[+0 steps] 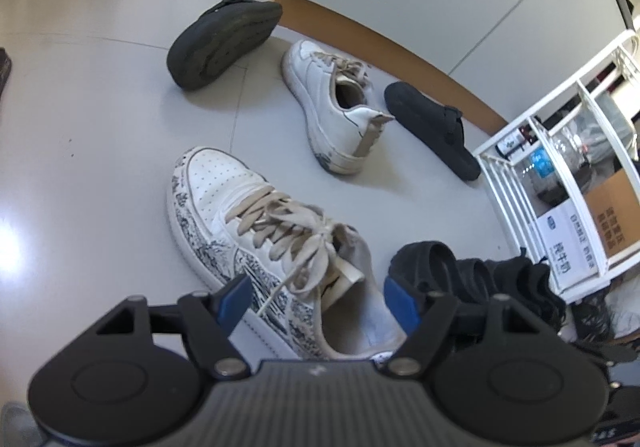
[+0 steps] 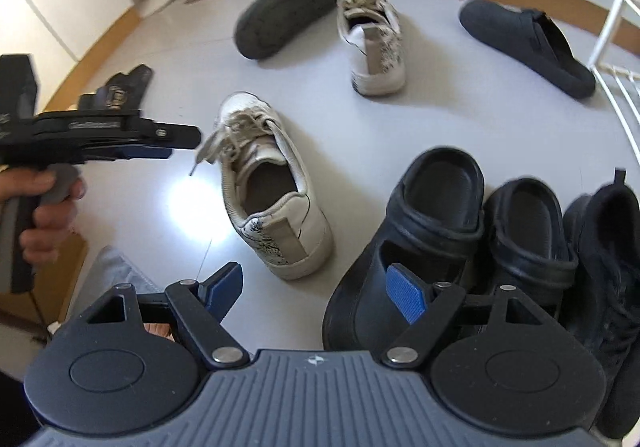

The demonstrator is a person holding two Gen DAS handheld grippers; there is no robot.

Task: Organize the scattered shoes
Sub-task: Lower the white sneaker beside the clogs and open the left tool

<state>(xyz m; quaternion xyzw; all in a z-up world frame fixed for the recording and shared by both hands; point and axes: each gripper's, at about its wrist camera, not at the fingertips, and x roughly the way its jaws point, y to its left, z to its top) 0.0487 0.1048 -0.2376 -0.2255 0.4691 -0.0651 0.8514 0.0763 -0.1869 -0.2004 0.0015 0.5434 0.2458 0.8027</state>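
Below the left gripper (image 1: 320, 297), a white lace-up sneaker with blue-grey printed sides and beige laces (image 1: 256, 231) stands upright on the pale grey tiled floor (image 1: 100, 135), its heel toward the camera. The blue-padded jaws stand wide apart on either side of the shoe's heel end, and in the right wrist view the whole gripper hangs clear of it to the left, so no pad presses on it.

Farther away sits the matching white sneaker (image 1: 332, 107), also upright. A dark slip-on shoe tipped on its side with the sole showing (image 1: 224, 43) lies beyond it to the left, and a black open-backed felt clog (image 1: 432, 131) lies just to its right, near the white wire rack (image 1: 504, 183) holding a bottle and cartons.

The right gripper (image 2: 316, 289) hangs with its jaws wide and nothing between them; only bare floor shows in the gap. Just right of it, a black rubber clog with a heel strap (image 2: 412, 235) stands beside a second black rubber clog (image 2: 528, 235), and a black fabric sneaker (image 2: 608, 267) sits next, the three side by side in a row. A hand (image 2: 44, 207) grips the left gripper's handle at the left edge.
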